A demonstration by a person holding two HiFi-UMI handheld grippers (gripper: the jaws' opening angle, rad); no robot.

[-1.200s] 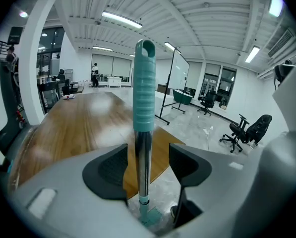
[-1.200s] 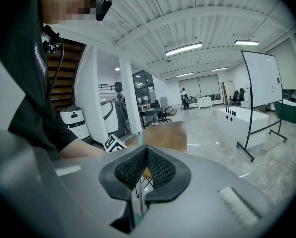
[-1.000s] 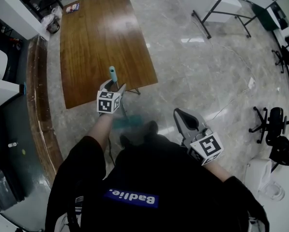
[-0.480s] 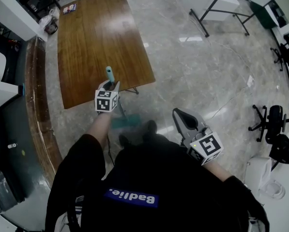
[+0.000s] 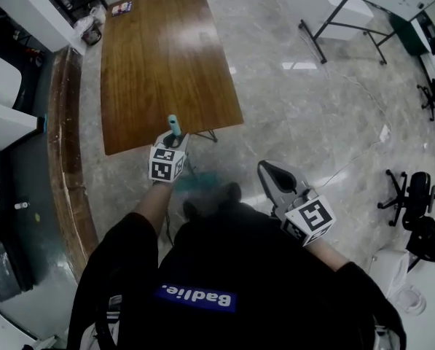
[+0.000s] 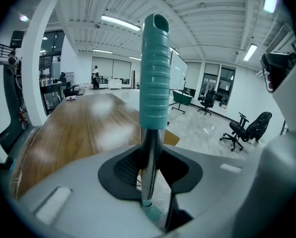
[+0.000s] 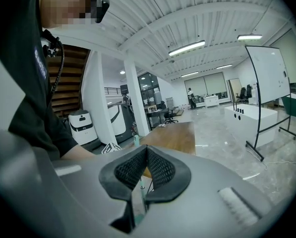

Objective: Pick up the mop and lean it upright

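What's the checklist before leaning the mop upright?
1. Grip: ok. The left gripper holds the mop; its jaws have just been closing and the pole sits between them.
2. Upright: ok. The teal grip stands near vertical in the left gripper view.
3. Base planted: cannot tell. The mop head is a blurred teal patch over the floor.
4. Spare hand: ok. The right gripper has its jaws together and holds nothing.
5. Support: cannot tell. The wooden table edge lies near the grip, but contact is unclear.
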